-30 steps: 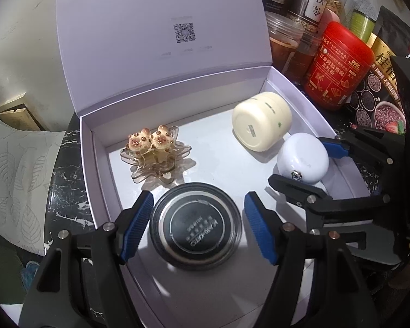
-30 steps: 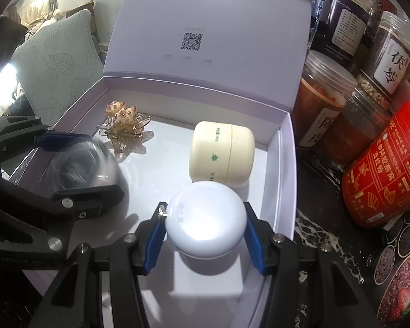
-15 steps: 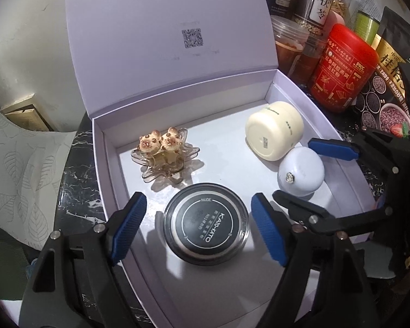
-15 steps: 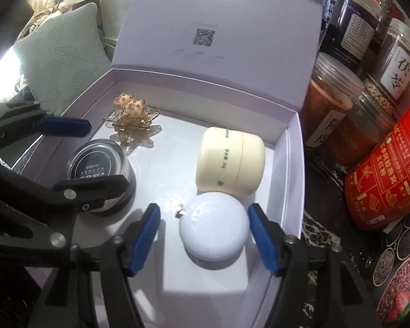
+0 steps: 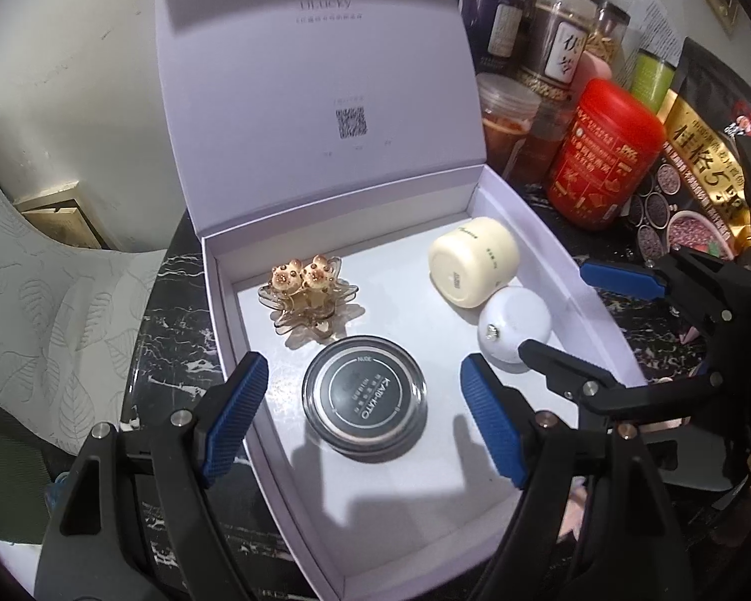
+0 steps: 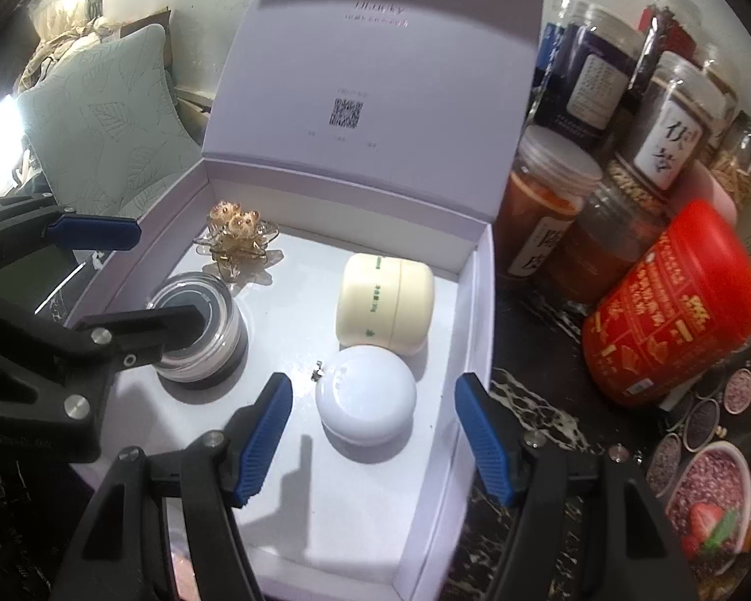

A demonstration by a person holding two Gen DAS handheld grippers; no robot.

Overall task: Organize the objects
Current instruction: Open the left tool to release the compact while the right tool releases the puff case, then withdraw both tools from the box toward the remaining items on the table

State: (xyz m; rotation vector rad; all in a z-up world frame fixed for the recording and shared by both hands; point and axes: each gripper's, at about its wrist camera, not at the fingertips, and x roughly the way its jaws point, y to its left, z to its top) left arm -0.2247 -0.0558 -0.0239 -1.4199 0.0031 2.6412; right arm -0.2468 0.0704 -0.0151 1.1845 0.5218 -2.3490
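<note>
Hovering over the white box (image 5: 225, 310), the left gripper (image 5: 363, 418) has let go, jaws just spread clear of the black-lidded jar (image 5: 364, 408) on the box floor. Right of it, the right gripper (image 6: 373, 438) has likewise just released the white round case (image 6: 365, 403), sitting against the cream jar (image 6: 385, 310).

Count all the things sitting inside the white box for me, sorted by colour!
Black: 1, the black-lidded jar
Cream: 1, the cream jar lying on its side
White: 1, the round white case
Amber: 1, the hair clip with two little bears
Total: 4, all on the floor of the white box
</note>
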